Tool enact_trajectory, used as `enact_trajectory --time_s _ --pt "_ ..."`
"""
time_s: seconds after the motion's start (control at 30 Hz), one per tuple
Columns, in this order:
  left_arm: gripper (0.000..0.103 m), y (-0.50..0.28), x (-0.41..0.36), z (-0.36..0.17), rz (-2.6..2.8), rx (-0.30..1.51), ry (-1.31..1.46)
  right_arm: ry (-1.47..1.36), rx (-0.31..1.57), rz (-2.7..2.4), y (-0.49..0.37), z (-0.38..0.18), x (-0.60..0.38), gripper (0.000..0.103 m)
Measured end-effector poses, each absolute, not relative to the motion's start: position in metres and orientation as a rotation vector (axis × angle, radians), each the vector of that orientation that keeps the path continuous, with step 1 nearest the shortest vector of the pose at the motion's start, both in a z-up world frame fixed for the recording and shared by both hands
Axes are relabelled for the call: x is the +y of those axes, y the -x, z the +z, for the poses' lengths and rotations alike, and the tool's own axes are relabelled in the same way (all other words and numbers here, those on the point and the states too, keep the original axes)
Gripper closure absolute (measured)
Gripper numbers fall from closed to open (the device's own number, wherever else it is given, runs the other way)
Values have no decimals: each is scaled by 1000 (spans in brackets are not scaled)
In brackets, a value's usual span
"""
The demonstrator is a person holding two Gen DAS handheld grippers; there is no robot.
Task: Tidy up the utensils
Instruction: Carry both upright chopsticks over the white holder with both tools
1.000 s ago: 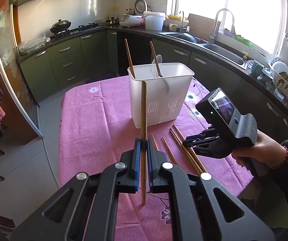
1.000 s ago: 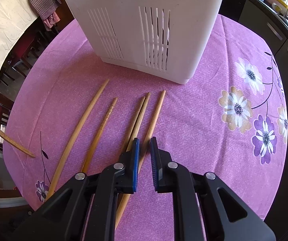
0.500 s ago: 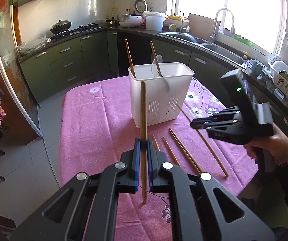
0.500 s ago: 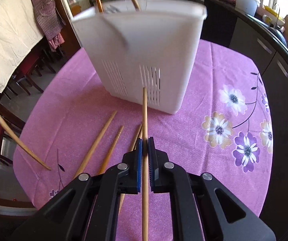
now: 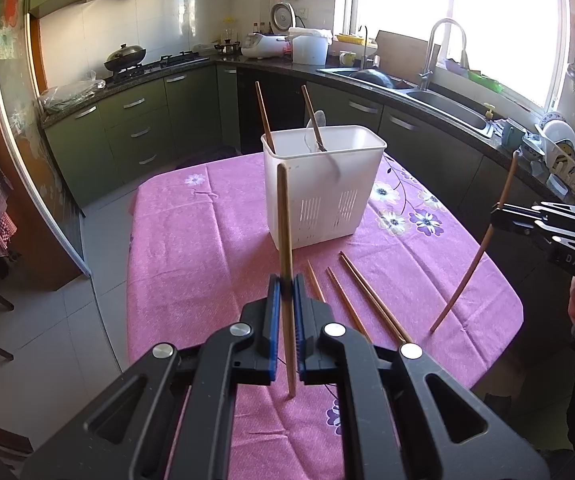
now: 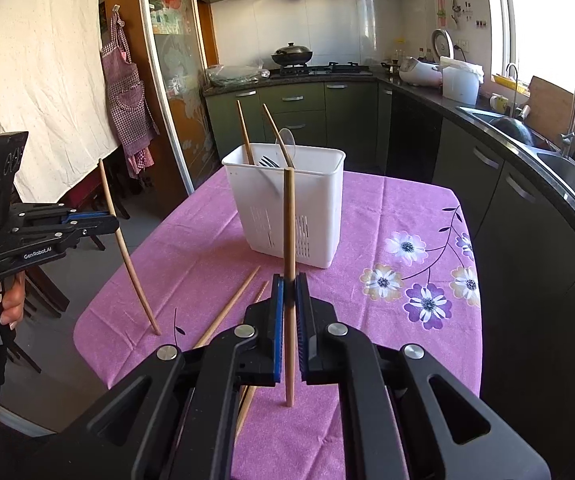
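Note:
A white utensil basket [image 5: 323, 184] stands on the pink flowered tablecloth [image 5: 191, 248], holding two chopsticks and a spoon; it also shows in the right wrist view [image 6: 287, 208]. My left gripper [image 5: 285, 284] is shut on a wooden chopstick [image 5: 284, 220], held upright in front of the basket. My right gripper [image 6: 289, 284] is shut on another chopstick [image 6: 289, 220], upright above the table; it shows at the right of the left wrist view [image 5: 495, 212]. Three loose chopsticks [image 5: 351, 292] lie on the cloth before the basket.
Green kitchen cabinets and a counter with a sink [image 5: 447, 100] run behind and right of the table. A stove with a wok [image 5: 125, 56] is at the back left. An apron [image 6: 127, 92] hangs by a door, chairs stand left of the table.
My right gripper closed on a chopstick from the table, lifted it and swung it upright. My left gripper kept its chopstick and barely moved.

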State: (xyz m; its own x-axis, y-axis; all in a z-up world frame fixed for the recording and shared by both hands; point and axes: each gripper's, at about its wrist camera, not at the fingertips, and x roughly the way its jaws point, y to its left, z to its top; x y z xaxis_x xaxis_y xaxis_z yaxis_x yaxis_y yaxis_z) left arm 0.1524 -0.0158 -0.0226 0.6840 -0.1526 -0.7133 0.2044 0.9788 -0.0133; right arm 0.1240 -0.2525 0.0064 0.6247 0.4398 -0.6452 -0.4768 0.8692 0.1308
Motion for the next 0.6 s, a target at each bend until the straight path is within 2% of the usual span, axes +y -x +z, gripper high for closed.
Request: enact_trajectory --time_s 0.6 --pt "97 -146 -18 -19 -208 783 -82 30 717 539 -118 8 -260 96"
